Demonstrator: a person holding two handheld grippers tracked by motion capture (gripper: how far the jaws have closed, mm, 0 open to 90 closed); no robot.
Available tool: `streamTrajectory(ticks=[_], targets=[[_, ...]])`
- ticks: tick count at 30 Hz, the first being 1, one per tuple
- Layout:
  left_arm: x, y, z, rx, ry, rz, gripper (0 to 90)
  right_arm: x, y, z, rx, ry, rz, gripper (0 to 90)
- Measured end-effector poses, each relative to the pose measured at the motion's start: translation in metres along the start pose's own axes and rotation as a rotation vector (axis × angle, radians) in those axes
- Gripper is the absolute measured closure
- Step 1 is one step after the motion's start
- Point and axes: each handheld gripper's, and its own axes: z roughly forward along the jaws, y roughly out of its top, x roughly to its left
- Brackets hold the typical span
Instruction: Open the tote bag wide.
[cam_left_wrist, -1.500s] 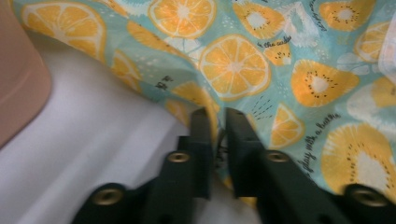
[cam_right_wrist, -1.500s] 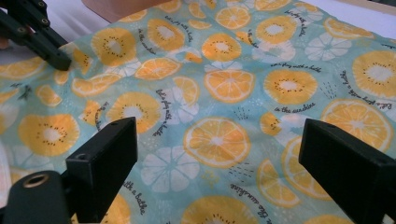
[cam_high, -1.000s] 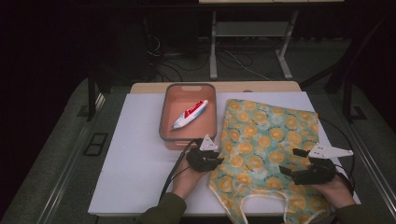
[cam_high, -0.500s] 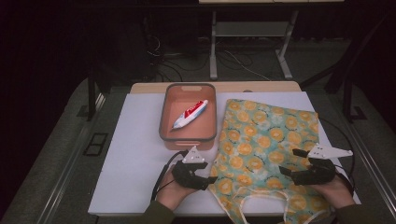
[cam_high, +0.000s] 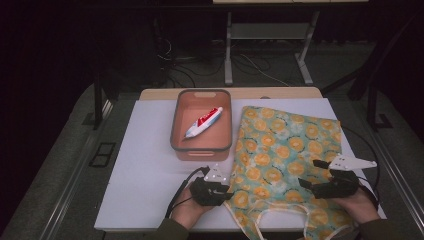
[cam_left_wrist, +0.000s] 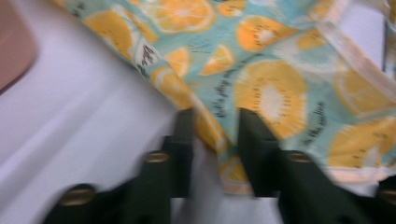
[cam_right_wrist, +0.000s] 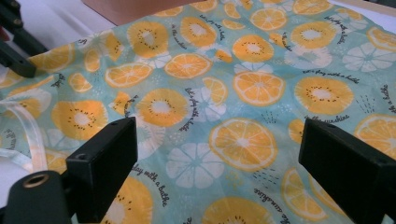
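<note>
An orange-print cloth lies spread across the right half of the high view, on a white mat. Its ties trail along the bottom edge of the frame. The left gripper sits at bottom centre, at the cloth's left hem. In the left gripper view its jaws stand narrow, having just been closing, with the hem running up between them. That view is blurred, so the pads seem to pinch the fabric, though this is not certain. The right gripper rests at lower right over the cloth. In the right gripper view its jaws stand wide apart above the flat fabric, gripping nothing. A pink bin at upper centre holds a toothpaste tube.
</note>
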Motion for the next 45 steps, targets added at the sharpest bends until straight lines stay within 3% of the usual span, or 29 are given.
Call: streamTrajectory(ticks=[2, 6, 12, 16, 18, 19, 23, 24, 25, 29, 30, 32, 36, 37, 41, 43, 44, 45], targets=[[-0.001, 0.002, 0.002, 0.012, -0.008, 0.020, 87.0, 0.000, 0.000, 0.000, -0.002, -0.001, 0.000, 11.5], [0.003, 0.011, 0.005, 0.006, 0.032, 0.048, 89.1, 0.000, 0.000, -0.001, -0.005, -0.001, 0.002, 11.5], [0.033, 0.021, 0.004, -0.037, 0.163, 0.004, 89.2, -0.001, 0.001, -0.001, -0.007, -0.003, -0.002, 11.5], [0.045, 0.019, 0.006, -0.057, 0.161, -0.039, 88.7, 0.000, 0.001, 0.000, -0.003, -0.003, -0.004, 11.5], [0.044, 0.019, 0.006, -0.049, 0.163, -0.024, 81.5, 0.000, 0.001, 0.000, -0.001, -0.001, -0.003, 11.5], [0.043, 0.019, 0.005, -0.056, 0.161, -0.024, 81.5, 0.000, 0.001, 0.000, -0.001, -0.001, -0.003, 11.5], [0.038, 0.018, -0.009, -0.100, 0.141, -0.037, 63.2, 0.004, 0.001, -0.002, 0.003, 0.012, -0.011, 11.5], [0.037, 0.016, -0.014, -0.108, 0.139, -0.034, 63.2, 0.004, 0.001, -0.002, 0.003, 0.012, -0.011, 11.5], [0.035, 0.015, -0.019, -0.113, 0.132, -0.034, 56.8, 0.006, 0.002, -0.003, 0.000, 0.026, -0.019, 11.5], [0.032, 0.005, -0.037, -0.135, 0.108, -0.063, 48.1, 0.011, 0.003, -0.002, 0.014, 0.054, -0.028, 13.9], [0.032, 0.002, -0.041, -0.138, 0.104, -0.064, 41.8, 0.016, 0.004, 0.000, 0.033, 0.084, -0.043, 14.7], [0.032, -0.004, -0.048, -0.144, 0.090, -0.068, 38.7, 0.019, 0.005, 0.002, 0.044, 0.104, -0.052, 15.8], [0.031, -0.020, -0.062, -0.150, 0.101, -0.067, 29.7, 0.033, 0.004, 0.010, 0.111, 0.180, -0.107, 23.2], [0.031, -0.024, -0.065, -0.152, 0.099, -0.069, 23.2, 0.039, 0.003, 0.016, 0.153, 0.208, -0.133, 27.6], [0.033, -0.041, -0.075, -0.155, 0.121, -0.075, 15.0, 0.045, 0.000, 0.024, 0.216, 0.234, -0.173, 35.3], [0.035, -0.046, -0.078, -0.156, 0.130, -0.081, 10.4, 0.048, -0.002, 0.028, 0.261, 0.238, -0.204, 46.9], [0.037, -0.048, -0.079, -0.163, 0.140, -0.084, 10.4, 0.048, -0.002, 0.028, 0.261, 0.238, -0.204, 46.9], [0.039, -0.050, -0.080, -0.166, 0.146, -0.087, 5.9, 0.049, -0.003, 0.031, 0.289, 0.240, -0.216, 54.5]])
